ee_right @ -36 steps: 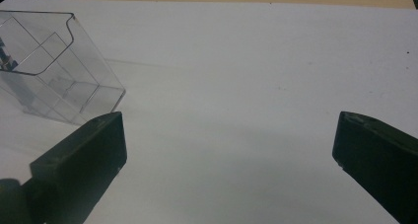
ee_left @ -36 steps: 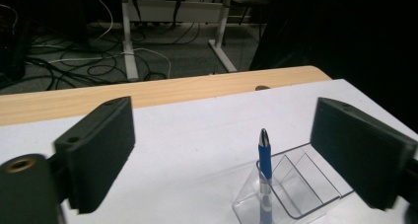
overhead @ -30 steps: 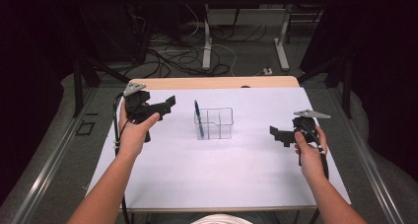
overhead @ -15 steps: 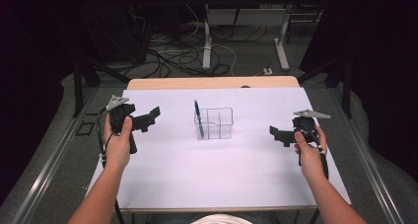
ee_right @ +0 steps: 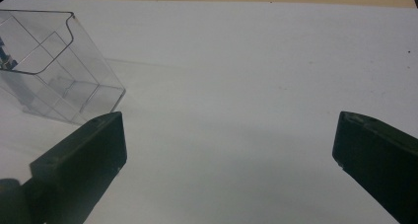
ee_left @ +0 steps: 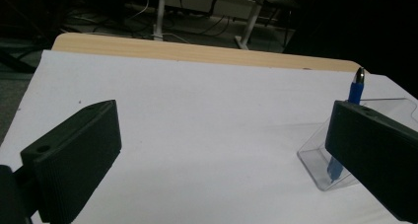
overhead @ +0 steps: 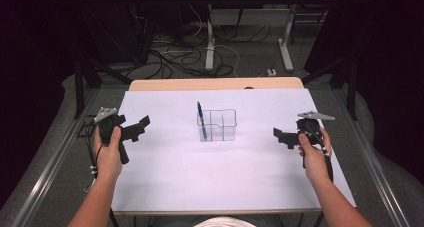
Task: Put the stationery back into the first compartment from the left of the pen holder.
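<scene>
Left gripper: the black two-jaw left gripper [overhead: 142, 125] is held in the person's left hand [overhead: 107, 154] near the left edge of the table; its jaws stand wide apart with nothing between them, and they point toward the middle of the sheet.
Left gripper's outlook: in the left gripper view the white sheet lies bare between the two jaws, and the right-hand jaw partly covers the clear holder.
Right gripper: the black two-jaw right gripper [overhead: 281, 136] sits in the person's right hand [overhead: 312, 154] near the right edge of the table; its jaws are spread wide too and grip nothing.
Right gripper's outlook: in the right gripper view the holder shows at the upper left, beyond the left-hand jaw, apart from it.
Holder: the clear plastic desk organiser with several compartments [overhead: 218, 125] stands upright in the middle of the table, between the two grippers and well apart from both.
Pen: the blue ballpoint pen with a silver tip [overhead: 201, 116] stands in the organiser's left compartment, leaning slightly and rising above the rim.
Surface: the white sheet covering the table [overhead: 210, 177] reaches nearly to the edges, with a strip of light wooden tabletop [overhead: 215, 83] showing at the far side.
</scene>
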Demonstrator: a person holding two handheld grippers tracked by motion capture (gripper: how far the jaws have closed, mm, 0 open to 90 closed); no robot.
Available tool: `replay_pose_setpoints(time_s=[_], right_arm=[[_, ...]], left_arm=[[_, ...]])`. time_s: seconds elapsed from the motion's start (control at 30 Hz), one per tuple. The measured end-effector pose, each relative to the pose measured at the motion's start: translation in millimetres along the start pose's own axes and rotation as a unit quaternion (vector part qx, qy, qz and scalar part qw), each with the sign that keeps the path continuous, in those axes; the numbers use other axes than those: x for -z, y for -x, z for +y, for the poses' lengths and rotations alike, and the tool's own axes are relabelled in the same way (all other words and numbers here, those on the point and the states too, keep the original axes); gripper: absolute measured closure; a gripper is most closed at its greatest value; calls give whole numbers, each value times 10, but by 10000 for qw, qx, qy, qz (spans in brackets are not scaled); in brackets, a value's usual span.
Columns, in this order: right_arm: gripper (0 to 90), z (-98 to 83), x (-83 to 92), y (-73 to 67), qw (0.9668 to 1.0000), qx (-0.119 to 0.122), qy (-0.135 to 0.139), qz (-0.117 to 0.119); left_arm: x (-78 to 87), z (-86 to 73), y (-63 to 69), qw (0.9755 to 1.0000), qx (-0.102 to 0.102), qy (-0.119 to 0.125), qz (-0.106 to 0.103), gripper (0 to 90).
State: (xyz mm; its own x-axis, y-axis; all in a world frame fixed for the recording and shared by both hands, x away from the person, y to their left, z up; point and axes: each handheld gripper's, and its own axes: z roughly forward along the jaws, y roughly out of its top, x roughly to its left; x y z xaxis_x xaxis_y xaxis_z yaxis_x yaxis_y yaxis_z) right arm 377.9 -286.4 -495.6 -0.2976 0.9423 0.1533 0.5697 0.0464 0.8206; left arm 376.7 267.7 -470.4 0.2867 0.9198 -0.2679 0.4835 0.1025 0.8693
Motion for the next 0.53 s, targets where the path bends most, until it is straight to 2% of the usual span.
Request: replay_pose_setpoints(time_s=[0.27,0.53], right_arm=[[0,-4,6,8,10000,-59,-1,14],[0,-16,-5,31,9999,-100,-17,-27]], left_arm=[[13,-62,-88,9999,90,-73,72,4],[12,-62,-105,9998,146,-87,81,4]])
